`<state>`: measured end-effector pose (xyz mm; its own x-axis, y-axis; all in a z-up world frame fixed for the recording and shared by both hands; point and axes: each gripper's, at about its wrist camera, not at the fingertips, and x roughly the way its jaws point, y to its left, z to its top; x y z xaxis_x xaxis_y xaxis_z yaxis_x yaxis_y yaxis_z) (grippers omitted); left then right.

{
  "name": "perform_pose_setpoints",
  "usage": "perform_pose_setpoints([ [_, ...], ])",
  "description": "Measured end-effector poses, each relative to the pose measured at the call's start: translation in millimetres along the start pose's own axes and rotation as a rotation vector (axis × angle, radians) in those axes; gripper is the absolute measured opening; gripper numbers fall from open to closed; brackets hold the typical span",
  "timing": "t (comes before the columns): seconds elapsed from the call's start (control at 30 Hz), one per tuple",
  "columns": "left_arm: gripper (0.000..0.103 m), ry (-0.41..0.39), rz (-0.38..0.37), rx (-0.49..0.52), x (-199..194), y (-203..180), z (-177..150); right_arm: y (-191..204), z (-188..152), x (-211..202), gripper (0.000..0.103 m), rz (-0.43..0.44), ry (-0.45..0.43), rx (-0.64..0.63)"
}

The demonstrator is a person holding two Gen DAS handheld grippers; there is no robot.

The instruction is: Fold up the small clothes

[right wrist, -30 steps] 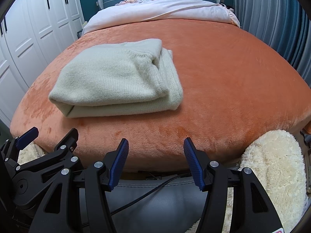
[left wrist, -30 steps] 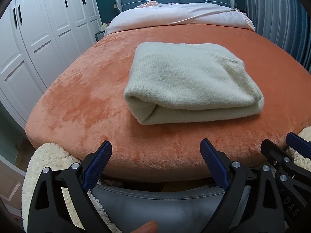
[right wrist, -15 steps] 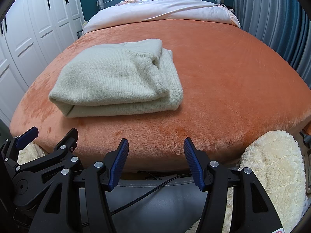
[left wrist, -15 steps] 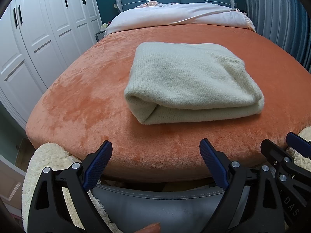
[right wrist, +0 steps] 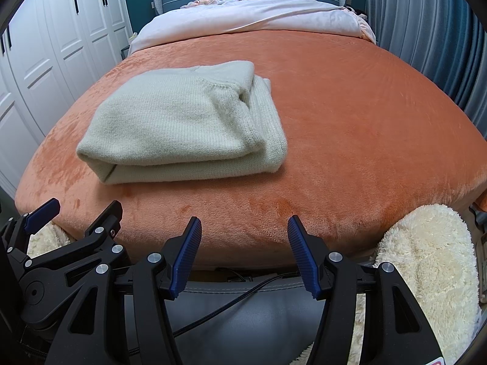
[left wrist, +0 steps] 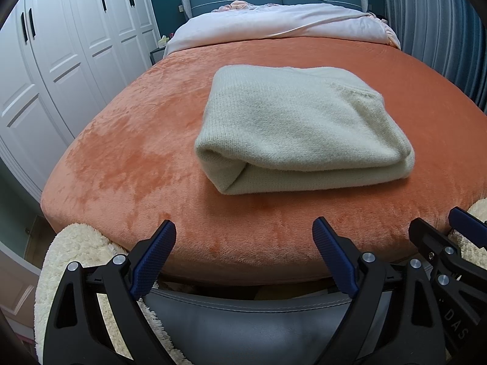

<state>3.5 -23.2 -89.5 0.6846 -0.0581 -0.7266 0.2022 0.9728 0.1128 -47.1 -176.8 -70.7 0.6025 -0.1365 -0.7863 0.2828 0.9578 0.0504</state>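
Bedroom setup: a bed point(left wrist: 127, 164) with a fuzzy orange blanket over it, white wardrobe doors point(left wrist: 61, 60) on the left, blue curtains point(right wrist: 450, 30) on the right, and a pale duvet point(left wrist: 274, 21) bunched up by the blue headboard at the far end.

The sweater point(left wrist: 292, 127), a cream knit, sits on the blanket near the foot of the bed, a bit left of centre from the right camera's angle point(right wrist: 182, 121). It's already a compact rectangle, doubled over, with the rounded fold facing the cameras and the layers stacked pretty evenly. On the right side the lower layer pokes out a little past the top one, so not razor neat, but honestly it looks folded to me. My guess is the folding on this piece is basically done and what's left is at most a tidy-up of that right edge, or moving on to another garment. I can't see any other clothes waiting, though.

Both tongs are hanging back off the foot of the bed, well apart from the sweater. The left tongs point(left wrist: 243, 255) are spread wide with nothing between the blue pads point(left wrist: 155, 258). The right tongs point(right wrist: 243, 252) are also parted, somewhat less, and likewise empty. Neither touches the sweater or the blanket as far as I can tell. There's a fluffy cream rug or throw point(right wrist: 426, 258) down by the foot of the bed, plus a grey padded edge and a cable under the right tongs.
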Motion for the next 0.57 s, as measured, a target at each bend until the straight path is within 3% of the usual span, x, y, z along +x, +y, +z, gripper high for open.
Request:
perform_pose_setpoints([
  [0.17, 0.088, -0.023, 0.024, -0.002, -1.6, -0.8, -1.1, -0.4, -0.1, 0.0, 0.058, 0.0, -0.001, 0.002],
  [0.57, 0.087, 0.004, 0.012, -0.011, 2.5, 0.3, -2.3, -4.4, 0.4, 1.8, 0.058, -0.001, 0.003, -0.005],
])
